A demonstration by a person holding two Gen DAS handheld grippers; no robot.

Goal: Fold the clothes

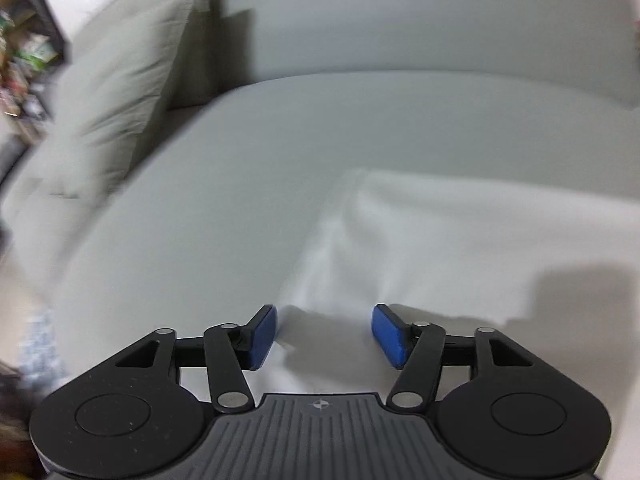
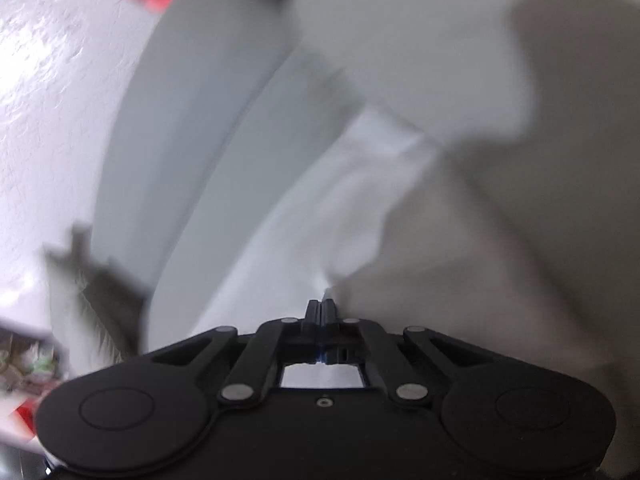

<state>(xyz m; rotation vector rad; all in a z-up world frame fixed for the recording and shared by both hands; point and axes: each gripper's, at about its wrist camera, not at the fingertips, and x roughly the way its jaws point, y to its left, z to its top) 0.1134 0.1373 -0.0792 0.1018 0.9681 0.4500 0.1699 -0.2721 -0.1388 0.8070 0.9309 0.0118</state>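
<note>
Blue pads (image 1: pixel 262 336) of my left gripper (image 1: pixel 324 334) stand well apart, tilted outward, and nothing is between them; they hang just above the near edge of the white cloth (image 1: pixel 460 248). This gripper points down at a slant toward the sofa (image 1: pixel 208 208). The cloth lies flat on the grey seat, spreading from the middle of the left view to its right edge, with soft wrinkles running away from the pads. Its right part is cut off by the frame, and a dark shadow covers a piece of it there.

My right gripper (image 2: pixel 321 304) also points down at a slant. Its jaws are pressed fully together, and a small peak of the cloth (image 2: pixel 288 240) rises right at the tips, so it seems pinched there, though the blur makes the contact hard to confirm. To the right of the tips a large fold of fabric stands up in shadow, and I cannot tell its shape.

Farther away in the left view a cushion (image 1: pixel 120 92) leans at the sofa's left end, strongly blurred. Behind it a shelf (image 1: pixel 28 48) with coloured things is too smeared to read. In the right view a white textured wall (image 2: pixel 48 100) fills the left side.
</note>
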